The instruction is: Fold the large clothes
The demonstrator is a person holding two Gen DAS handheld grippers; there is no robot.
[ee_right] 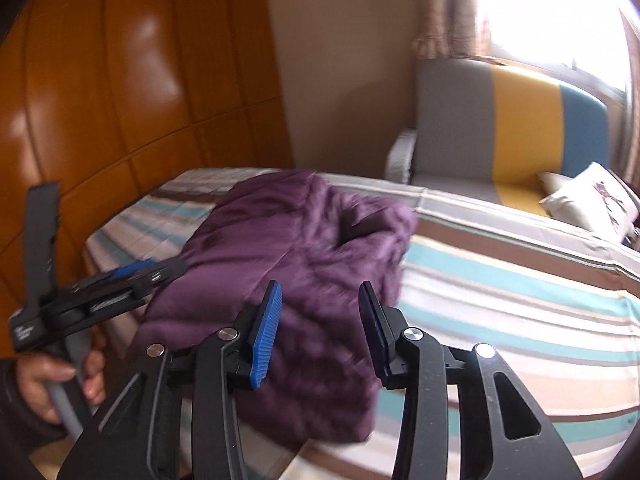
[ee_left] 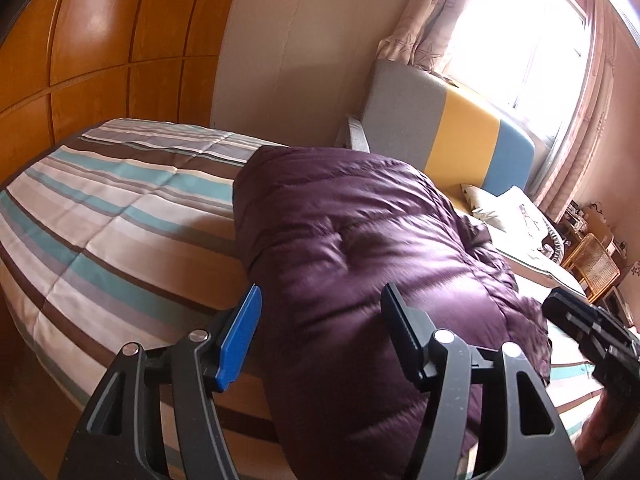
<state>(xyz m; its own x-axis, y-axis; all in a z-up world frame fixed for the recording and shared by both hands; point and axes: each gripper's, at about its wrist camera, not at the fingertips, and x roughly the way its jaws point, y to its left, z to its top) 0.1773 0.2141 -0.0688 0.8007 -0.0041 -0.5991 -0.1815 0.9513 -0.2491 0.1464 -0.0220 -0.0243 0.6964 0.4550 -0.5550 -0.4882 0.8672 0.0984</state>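
**Purple Down Coat on the Bed, Both Hand-Held Grippers Free**

1. Garment. A purple quilted down coat (ee_right: 288, 280) lies bunched in a thick heap on the bed (ee_right: 520, 288), which is covered by a quilt striped in teal, brown, grey and white. In the right wrist view the heap sits toward the left part of the bed, with its near end hanging over the bed's front edge. In the left wrist view the coat (ee_left: 360, 248) fills the centre of the frame.

2. Left hand-held gripper (ee_left: 320, 320). The jaws stand moderately apart. The blue pad (ee_left: 236, 344) and the black pad (ee_left: 400, 332) sit above the coat with the fabric seen in the gap between them; neither pad presses on it, so nothing is held. In the right wrist view the same tool (ee_right: 132, 276) appears at the left edge beside the coat, carried by a hand (ee_right: 60, 380) wrapped around a grey handle.

3. Right hand-held gripper (ee_right: 320, 312). The jaws stand partly apart, narrower than the left pair. They are clear of the coat and grip nothing. In the left wrist view the tool's black body (ee_left: 592, 336) shows at the right edge, beyond the coat.

4. Surroundings. A wooden wardrobe (ee_left: 100, 40) stands behind the bed. A sofa (ee_right: 500, 128) in grey, yellow and blue panels stands under a bright window (ee_left: 520, 32) with curtains, and a cushion (ee_right: 592, 196) rests on its seat.
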